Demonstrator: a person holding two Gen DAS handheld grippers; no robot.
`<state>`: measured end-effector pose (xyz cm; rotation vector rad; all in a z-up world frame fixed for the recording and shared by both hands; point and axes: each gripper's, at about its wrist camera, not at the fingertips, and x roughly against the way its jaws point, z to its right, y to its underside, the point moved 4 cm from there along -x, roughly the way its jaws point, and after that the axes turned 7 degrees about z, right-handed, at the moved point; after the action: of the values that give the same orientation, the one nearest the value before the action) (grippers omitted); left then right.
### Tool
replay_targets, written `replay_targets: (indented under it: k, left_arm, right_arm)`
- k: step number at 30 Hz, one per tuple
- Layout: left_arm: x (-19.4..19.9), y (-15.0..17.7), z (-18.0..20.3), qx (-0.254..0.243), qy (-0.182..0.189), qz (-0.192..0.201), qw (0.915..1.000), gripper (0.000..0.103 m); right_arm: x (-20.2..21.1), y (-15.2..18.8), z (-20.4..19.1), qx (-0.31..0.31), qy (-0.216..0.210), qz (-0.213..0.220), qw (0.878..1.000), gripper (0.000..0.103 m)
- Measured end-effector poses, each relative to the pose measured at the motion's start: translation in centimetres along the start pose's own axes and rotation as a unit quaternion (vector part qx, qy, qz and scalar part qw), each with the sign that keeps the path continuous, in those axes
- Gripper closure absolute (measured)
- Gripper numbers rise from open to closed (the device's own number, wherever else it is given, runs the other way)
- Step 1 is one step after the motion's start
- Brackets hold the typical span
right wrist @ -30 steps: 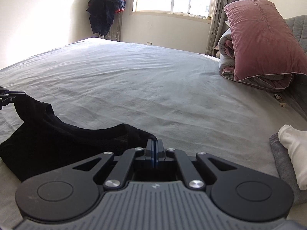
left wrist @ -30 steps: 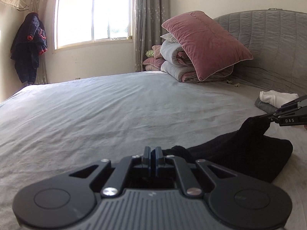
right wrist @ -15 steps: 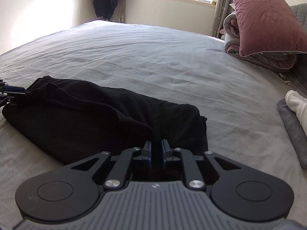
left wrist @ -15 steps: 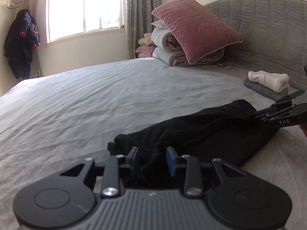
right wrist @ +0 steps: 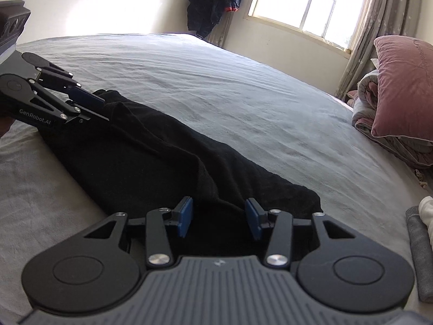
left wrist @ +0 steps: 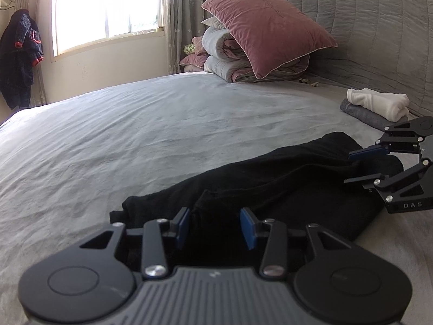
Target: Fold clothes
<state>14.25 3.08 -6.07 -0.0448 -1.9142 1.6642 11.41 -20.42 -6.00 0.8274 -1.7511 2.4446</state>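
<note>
A black garment (left wrist: 284, 178) lies folded in a long band on the grey bedsheet (left wrist: 162, 124). My left gripper (left wrist: 216, 226) stands open at its left end, blue pads apart over the cloth. In the same view my right gripper (left wrist: 351, 168) is open at the band's right end. The right wrist view shows the black garment (right wrist: 151, 159) running from my open right gripper (right wrist: 219, 218) toward my left gripper (right wrist: 104, 111) at the far left. Neither gripper holds the cloth.
A folded white garment (left wrist: 379, 103) rests on a folded grey one (left wrist: 365, 113) near the grey headboard (left wrist: 379, 40). A pink pillow (left wrist: 265, 27) leans on rolled quilts (left wrist: 230, 59). A dark jacket (left wrist: 19, 59) hangs beside the window (left wrist: 108, 10).
Both grippers lowered the black garment onto the bed and opened, the left first and then the right. The cloth now lies flat in a long band.
</note>
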Motion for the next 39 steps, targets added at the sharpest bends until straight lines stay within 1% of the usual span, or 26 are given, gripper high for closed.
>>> replay_targets:
  k: [1, 2, 3, 7, 9, 11, 13, 14, 16, 18, 19, 20, 21, 22, 23, 24, 25, 27, 29, 31, 32, 34, 35, 36, 38, 39]
  left_arm:
    - [0.0, -0.1, 0.1, 0.0, 0.006, 0.002, 1.0, 0.082]
    - [0.0, -0.2, 0.1, 0.0, 0.012, 0.005, 0.9999, 0.095]
    - [0.2, -0.3, 0.2, -0.004, 0.017, 0.009, 0.9998, 0.099]
    - [2.6, -1.0, 1.1, -0.057, 0.024, 0.045, 0.9971, 0.099]
    - [4.2, -1.3, 1.4, -0.094, 0.022, 0.064, 0.9933, 0.099]
    - [5.4, -1.2, 1.8, -0.129, 0.023, 0.069, 0.9889, 0.099]
    - [5.8, -0.2, 2.3, -0.163, 0.036, 0.051, 0.9846, 0.097]
    - [5.7, 0.6, 2.6, -0.178, 0.047, 0.03, 0.9824, 0.096]
    - [5.5, 2.1, 3.2, -0.208, 0.067, -0.007, 0.9758, 0.093]
    - [5.6, 3.3, 3.8, -0.238, 0.074, -0.024, 0.9681, 0.093]
    - [5.7, 3.6, 3.9, -0.246, 0.078, -0.032, 0.9655, 0.093]
    - [6.0, 3.3, 3.8, -0.238, 0.085, -0.039, 0.9667, 0.092]
    - [6.4, 3.0, 3.6, -0.226, 0.094, -0.046, 0.9684, 0.087]
    - [6.7, 2.7, 3.2, -0.205, 0.111, -0.055, 0.9708, 0.077]
    - [7.1, 2.4, 2.8, -0.184, 0.128, -0.063, 0.9725, 0.072]
    - [7.4, 2.1, 2.4, -0.165, 0.142, -0.071, 0.9734, 0.065]
    - [7.6, 1.9, 2.1, -0.149, 0.151, -0.076, 0.9743, 0.065]
    - [7.7, 1.6, 1.3, -0.114, 0.152, -0.076, 0.9788, 0.062]
    - [7.3, 1.1, 0.1, -0.066, 0.141, -0.069, 0.9854, 0.058]
    - [6.7, 0.7, -1.1, -0.018, 0.122, -0.067, 0.9901, 0.055]
    - [6.3, 0.5, -1.9, 0.007, 0.101, -0.064, 0.9928, 0.055]
    - [5.3, 0.1, -3.4, 0.054, 0.058, -0.057, 0.9952, 0.055]
    - [5.0, -0.2, -3.9, 0.071, 0.038, -0.045, 0.9957, 0.056]
    - [4.6, -0.4, -4.3, 0.087, 0.018, -0.034, 0.9954, 0.058]
    - [3.8, -1.0, -5.1, 0.116, -0.021, -0.012, 0.993, 0.06]
    - [3.3, -1.3, -5.0, 0.116, -0.032, 0.0, 0.9927, 0.065]
  right_arm:
    - [0.0, 0.0, -0.1, 0.007, -0.002, 0.0, 1.0, 0.064]
    - [-0.1, 0.0, -0.2, 0.014, -0.004, 0.001, 1.0, 0.074]
    - [-0.1, 0.0, -0.4, 0.021, -0.006, 0.001, 1.0, 0.096]
    - [0.3, -0.3, -0.7, 0.046, -0.01, 0.009, 0.999, 0.096]
    - [1.4, -0.9, -0.5, 0.053, -0.01, 0.024, 0.998, 0.096]
    - [2.2, -1.2, -0.4, 0.059, -0.015, 0.03, 0.998, 0.096]
    - [2.6, -1.1, -0.4, 0.064, -0.022, 0.027, 0.997, 0.096]
    - [2.8, -1.0, -0.3, 0.066, -0.026, 0.026, 0.997, 0.096]
    - [2.2, -0.1, -0.6, 0.075, -0.037, 0.001, 0.996, 0.095]
    - [1.2, 1.2, -1.2, 0.092, -0.046, -0.036, 0.994, 0.092]
    - [1.1, 1.6, -1.4, 0.099, -0.046, -0.04, 0.993, 0.091]
    - [1.1, 1.9, -1.6, 0.105, -0.045, -0.043, 0.992, 0.088]
    - [1.3, 1.7, -1.6, 0.104, -0.047, -0.046, 0.992, 0.085]
    - [1.5, 1.5, -1.5, 0.101, -0.05, -0.05, 0.992, 0.081]
    - [1.9, 1.1, -1.3, 0.092, -0.057, -0.049, 0.993, 0.077]
    - [2.4, 0.8, -0.9, 0.079, -0.064, -0.045, 0.994, 0.064]
    - [2.8, 0.5, -0.4, 0.065, -0.071, -0.041, 0.994, 0.054]
    - [3.4, -0.1, 0.7, 0.031, -0.078, -0.036, 0.996, 0.054]
    - [3.4, -0.6, 1.9, -0.009, -0.069, -0.033, 0.997, 0.054]
    - [2.9, -0.7, 3.2, -0.049, -0.048, -0.046, 0.997, 0.054]
    - [2.4, -0.6, 4.1, -0.083, -0.033, -0.056, 0.994, 0.054]
    - [1.9, -0.2, 5.5, -0.141, -0.018, -0.066, 0.988, 0.054]
    - [1.8, 0.0, 6.3, -0.179, -0.01, -0.063, 0.982, 0.054]
    - [1.8, 0.1, 6.8, -0.2, -0.002, -0.056, 0.978, 0.054]
    - [1.8, -0.5, 7.6, -0.229, 0.022, -0.019, 0.973, 0.054]
    - [1.7, -0.8, 7.8, -0.236, 0.032, 0.0, 0.971, 0.054]
